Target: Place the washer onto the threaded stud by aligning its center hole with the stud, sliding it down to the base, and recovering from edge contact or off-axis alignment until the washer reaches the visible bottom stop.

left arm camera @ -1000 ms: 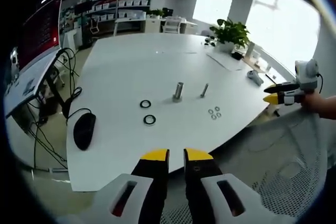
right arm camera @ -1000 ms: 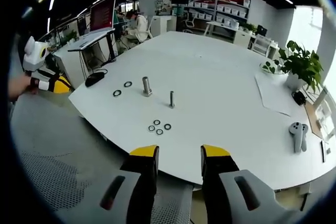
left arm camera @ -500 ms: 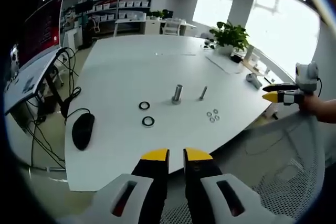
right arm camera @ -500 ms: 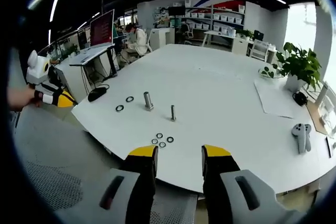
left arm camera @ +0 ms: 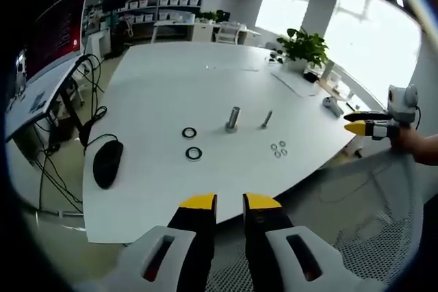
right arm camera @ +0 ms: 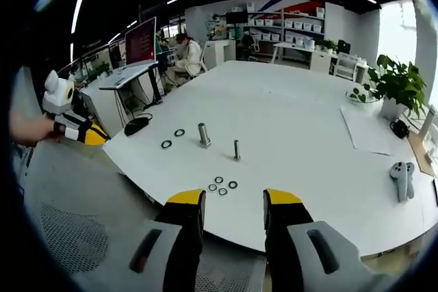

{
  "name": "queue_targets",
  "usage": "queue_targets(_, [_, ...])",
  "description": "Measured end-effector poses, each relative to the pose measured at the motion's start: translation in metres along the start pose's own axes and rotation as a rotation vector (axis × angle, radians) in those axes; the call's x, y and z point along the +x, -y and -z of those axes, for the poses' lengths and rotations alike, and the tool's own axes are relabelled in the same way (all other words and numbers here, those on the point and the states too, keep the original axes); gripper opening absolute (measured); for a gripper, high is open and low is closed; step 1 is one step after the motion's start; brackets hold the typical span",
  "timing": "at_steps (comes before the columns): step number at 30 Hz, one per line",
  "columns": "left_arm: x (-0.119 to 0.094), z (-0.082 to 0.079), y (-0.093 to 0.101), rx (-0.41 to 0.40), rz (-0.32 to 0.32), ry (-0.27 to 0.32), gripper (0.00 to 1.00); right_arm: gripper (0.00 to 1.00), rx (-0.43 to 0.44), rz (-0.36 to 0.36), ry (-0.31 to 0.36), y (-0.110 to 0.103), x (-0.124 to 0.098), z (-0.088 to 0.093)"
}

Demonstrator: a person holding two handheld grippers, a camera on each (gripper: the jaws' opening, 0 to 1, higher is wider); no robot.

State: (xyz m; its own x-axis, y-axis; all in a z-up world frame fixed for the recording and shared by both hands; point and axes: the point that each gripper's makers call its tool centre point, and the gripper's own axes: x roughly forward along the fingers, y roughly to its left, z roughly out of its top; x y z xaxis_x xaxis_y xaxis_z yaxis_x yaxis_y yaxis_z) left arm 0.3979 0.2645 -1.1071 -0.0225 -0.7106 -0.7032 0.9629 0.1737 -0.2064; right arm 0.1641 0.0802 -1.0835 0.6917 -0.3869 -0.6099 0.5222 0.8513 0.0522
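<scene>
White table; black computer mouse near its edge, cable trailing off; potted plant at far side; VR controller lying flat; paper sheet beside plant; red monitor on neighbouring desk.

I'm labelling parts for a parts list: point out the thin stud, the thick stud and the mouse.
thin stud (right arm camera: pixel 236 150), right gripper view, mid-shaft
thick stud (right arm camera: pixel 203 134), right gripper view, mid-body
mouse (left arm camera: pixel 107 163), left gripper view, top shell

Open desk surface all round the fixtures. Standing in the way mid-desk: thick stud, thin threaded stud just beside at 4 o'clock. Flat small washers at 6 o'clock, two black rings apart, mouse near the edge.
</scene>
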Motion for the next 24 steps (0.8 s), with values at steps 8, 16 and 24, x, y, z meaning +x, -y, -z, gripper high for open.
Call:
queue_targets(8, [-0.001,-0.003,-0.005,-0.027,-0.012,-0.003,0.13,0.37,0.001,-0.061,0.020,-0.010,0.002,-0.004])
queue_targets(16, [-0.004,-0.009,-0.007,-0.053,-0.039,0.016,0.16,0.40,0.001,-0.083,0.044,-0.012,0.002,-0.010])
queue_targets(24, [-0.006,-0.010,-0.012,-0.125,-0.040,0.018,0.17,0.41,0.031,-0.102,0.062,-0.015,0.003,-0.013])
